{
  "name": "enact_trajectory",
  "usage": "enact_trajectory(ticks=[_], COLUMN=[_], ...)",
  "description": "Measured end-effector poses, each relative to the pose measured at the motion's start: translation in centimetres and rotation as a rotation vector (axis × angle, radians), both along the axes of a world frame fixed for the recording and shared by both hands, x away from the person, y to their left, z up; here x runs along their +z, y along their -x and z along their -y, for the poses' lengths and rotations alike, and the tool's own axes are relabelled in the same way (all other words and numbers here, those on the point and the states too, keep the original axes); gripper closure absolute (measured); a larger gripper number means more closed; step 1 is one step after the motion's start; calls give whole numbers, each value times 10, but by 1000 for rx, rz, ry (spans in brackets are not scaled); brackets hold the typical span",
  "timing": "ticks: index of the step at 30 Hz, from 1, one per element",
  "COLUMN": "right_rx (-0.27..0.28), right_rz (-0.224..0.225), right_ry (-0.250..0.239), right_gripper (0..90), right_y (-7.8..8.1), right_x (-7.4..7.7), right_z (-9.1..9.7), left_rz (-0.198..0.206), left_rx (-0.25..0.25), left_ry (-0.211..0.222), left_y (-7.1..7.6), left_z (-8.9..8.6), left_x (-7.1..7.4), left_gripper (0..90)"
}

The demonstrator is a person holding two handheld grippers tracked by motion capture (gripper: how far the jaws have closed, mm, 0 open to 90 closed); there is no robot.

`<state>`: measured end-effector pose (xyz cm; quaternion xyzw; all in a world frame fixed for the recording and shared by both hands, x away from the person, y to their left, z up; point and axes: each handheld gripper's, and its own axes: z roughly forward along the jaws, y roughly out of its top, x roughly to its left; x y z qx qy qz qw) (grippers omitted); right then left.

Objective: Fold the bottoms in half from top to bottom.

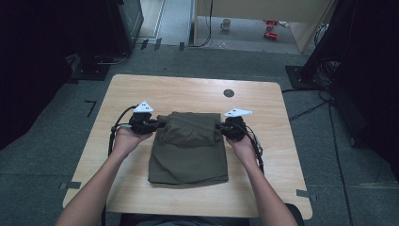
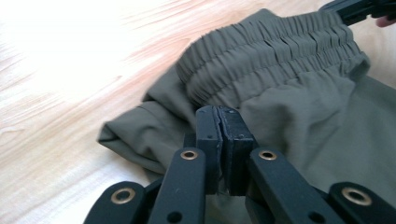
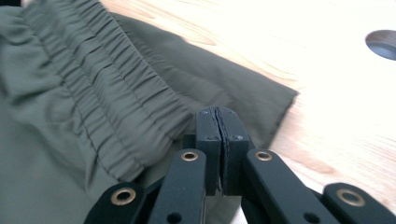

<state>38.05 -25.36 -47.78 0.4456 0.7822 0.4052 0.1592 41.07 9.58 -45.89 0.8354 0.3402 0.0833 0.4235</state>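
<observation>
An olive garment (image 1: pixel 188 150) with an elastic waistband lies folded on the wooden table (image 1: pixel 141 92). My left gripper (image 1: pixel 162 123) is at the waistband's left end, my right gripper (image 1: pixel 219 126) at its right end. In the left gripper view the jaws (image 2: pixel 219 114) are pressed together at the gathered corner of the waistband (image 2: pixel 280 51), and folds of cloth run into the tips. The right gripper (image 3: pixel 219 114) is likewise shut at the edge of the cloth (image 3: pixel 56 116). The other gripper (image 2: pixel 359 7) shows far off at the band's opposite end.
A round hole (image 1: pixel 228 92) sits in the table behind the garment, also the hole (image 3: pixel 383 44) at the right gripper view's edge. Bare wood surrounds the garment. On the floor beyond stand a mug (image 1: pixel 226 24), red items (image 1: pixel 270 28) and dark stands with cables.
</observation>
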Motion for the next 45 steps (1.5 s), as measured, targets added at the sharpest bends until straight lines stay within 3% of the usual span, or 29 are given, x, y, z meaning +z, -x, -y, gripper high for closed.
enact_trajectory(ticks=[6,9,11,15,19,21,24,26,31,37,45], right_rx=[-39,-51,-53,-34,-26,-35,-21,-12,26,80,119], right_rz=[-38,-44,-78,-93,-107,-103,-110,-121,-87,-58,-36], right_ry=[29,42,45,37,59,25,-13,-34,-83,-74,-76], right_gripper=[898,899,899,900,900,900,900,898,837,829,802], right_y=[-19,-26,-31,-38,-43,-44,-44,-43,-31,-8,21], right_x=[-9,-15,-18,-24,-32,-34,-34,-31,-16,-2,5], right_z=[5,5,5,0,-8,-8,-8,-8,-2,-1,6], left_rz=[-39,-60,-74,-93,-106,-109,-91,-77,-14,30,48], left_rx=[10,14,16,5,-8,-17,-24,-21,-48,-88,-129], left_ry=[-13,-42,-51,-70,-87,-87,-80,-54,-43,-45,-63], left_y=[-22,-31,-36,-42,-45,-44,-42,-39,-27,-9,17], left_z=[6,13,16,22,27,31,34,33,27,26,21], left_x=[-10,-15,-20,-30,-39,-42,-42,-38,-21,-8,-4], left_gripper=[884,887,890,898,900,900,900,899,766,716,678])
